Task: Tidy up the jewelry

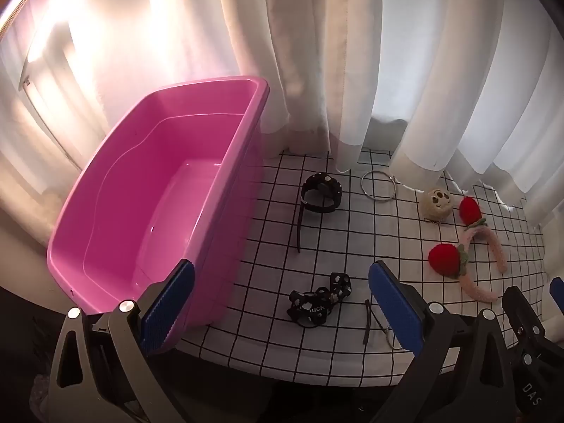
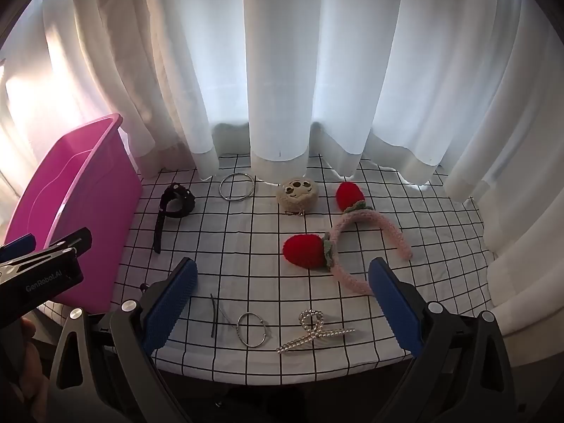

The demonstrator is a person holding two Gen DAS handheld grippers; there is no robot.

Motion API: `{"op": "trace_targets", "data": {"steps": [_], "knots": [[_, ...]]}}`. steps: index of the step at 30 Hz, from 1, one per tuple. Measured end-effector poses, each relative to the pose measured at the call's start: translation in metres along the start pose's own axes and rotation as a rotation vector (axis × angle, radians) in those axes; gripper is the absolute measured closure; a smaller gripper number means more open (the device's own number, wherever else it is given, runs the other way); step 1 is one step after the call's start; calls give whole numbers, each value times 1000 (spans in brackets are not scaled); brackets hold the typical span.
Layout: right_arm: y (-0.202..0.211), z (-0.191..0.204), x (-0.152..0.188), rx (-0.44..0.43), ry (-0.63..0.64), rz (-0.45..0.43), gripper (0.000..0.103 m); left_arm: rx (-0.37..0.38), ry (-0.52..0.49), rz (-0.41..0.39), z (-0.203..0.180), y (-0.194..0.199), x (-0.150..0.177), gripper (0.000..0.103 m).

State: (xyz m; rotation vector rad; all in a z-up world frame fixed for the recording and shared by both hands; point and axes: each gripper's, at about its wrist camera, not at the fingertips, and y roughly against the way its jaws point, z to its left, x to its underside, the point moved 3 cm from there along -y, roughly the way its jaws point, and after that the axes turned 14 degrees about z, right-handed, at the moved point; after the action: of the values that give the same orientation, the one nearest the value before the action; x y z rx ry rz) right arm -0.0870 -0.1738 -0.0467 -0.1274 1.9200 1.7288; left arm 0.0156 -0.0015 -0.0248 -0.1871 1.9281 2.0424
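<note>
My left gripper and my right gripper both hang above the near edge of the counter, which wears a white cloth with a black grid. Both pairs of blue-padded fingers are spread wide and hold nothing.

A glossy pink plastic tub stands at the counter's left edge, and I see nothing inside it.

Along the far edge, by the white curtains, lie a black studded strap bracelet, a thin silver bangle and a beige fuzzy round charm with a face.

Toward the right sits a fluffy pink headband with two red knitted strawberries.

At the near edge lie a black printed ribbon scrunchie, a dark hair pin, a silver hoop ring and a pearl-beaded claw hair clip, all apart from one another.
</note>
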Motion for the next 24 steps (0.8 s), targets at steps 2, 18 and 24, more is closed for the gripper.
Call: {"op": "trace_targets", "data": {"steps": [2, 18, 24], "knots": [[0, 0, 0, 0, 0, -2, 10, 8, 12, 1, 1, 0, 0, 6], [-5, 1, -2, -4, 1, 6, 10, -1, 11, 7, 2, -1, -1, 6], [-5, 2, 1, -3, 2, 3, 10, -3, 18, 14, 2, -4, -2, 6]]}}
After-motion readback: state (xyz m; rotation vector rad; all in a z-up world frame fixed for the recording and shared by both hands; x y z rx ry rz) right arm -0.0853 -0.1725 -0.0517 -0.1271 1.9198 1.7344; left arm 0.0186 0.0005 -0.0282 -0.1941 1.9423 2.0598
